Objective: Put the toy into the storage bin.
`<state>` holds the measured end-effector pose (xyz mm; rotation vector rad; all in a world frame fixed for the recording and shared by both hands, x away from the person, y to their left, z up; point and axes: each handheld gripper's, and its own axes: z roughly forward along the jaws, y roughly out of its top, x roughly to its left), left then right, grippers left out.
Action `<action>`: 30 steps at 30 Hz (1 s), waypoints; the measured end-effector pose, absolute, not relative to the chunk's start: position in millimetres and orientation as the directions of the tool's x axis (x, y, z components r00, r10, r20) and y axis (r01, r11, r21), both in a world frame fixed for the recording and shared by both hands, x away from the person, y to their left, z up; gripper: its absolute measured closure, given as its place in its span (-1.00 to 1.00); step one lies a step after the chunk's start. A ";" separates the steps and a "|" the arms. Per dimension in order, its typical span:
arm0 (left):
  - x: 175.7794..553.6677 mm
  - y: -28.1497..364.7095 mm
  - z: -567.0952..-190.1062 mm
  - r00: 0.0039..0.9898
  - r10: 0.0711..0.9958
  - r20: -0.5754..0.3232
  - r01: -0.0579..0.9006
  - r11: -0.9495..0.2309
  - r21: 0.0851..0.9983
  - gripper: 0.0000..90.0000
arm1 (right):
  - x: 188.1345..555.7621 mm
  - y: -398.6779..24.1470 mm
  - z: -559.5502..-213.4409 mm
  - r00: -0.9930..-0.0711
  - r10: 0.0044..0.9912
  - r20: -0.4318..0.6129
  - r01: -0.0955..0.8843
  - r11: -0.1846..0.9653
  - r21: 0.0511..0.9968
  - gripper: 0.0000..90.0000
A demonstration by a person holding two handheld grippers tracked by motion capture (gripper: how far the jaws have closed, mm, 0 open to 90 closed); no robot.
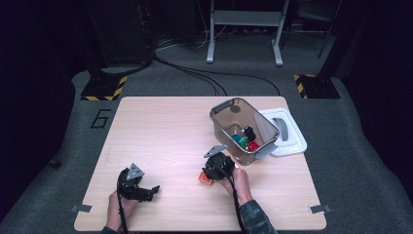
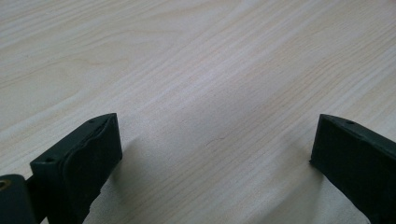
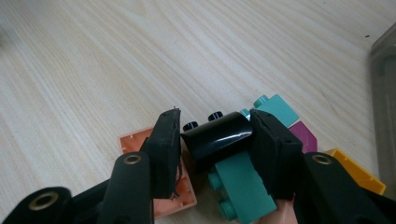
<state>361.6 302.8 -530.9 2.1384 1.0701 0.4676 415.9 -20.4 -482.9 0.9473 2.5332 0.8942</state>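
Note:
My right gripper (image 3: 215, 120) is shut on a glossy black rounded brick (image 3: 218, 139), with a jaw pressed against each of its sides. The black brick sits on a teal brick (image 3: 243, 189) in a small pile with a salmon-orange piece (image 3: 133, 141), another teal brick (image 3: 276, 107), a magenta one (image 3: 304, 136) and a yellow one (image 3: 357, 173). In the high view the right gripper (image 1: 218, 166) stands over the orange piece (image 1: 206, 178), just in front of the bin. My left gripper (image 2: 215, 140) is open over bare wood, resting near the front left of the table (image 1: 146, 189).
A clear grey-brown bin (image 1: 221, 124) holding several coloured bricks stands at the right rear of the table, its wall close to the right gripper (image 3: 385, 70). Its white lid (image 1: 292, 134) lies just right of it. The wooden table (image 1: 160, 126) stretches bare to the left.

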 end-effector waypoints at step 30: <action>361.6 302.9 -530.9 0.595 0.803 0.012 0.555 -0.422 0.717 -0.97 | 414.9 -28.0 -440.8 -0.718 0.693 -0.074 0.454 0.545 0.705 0.31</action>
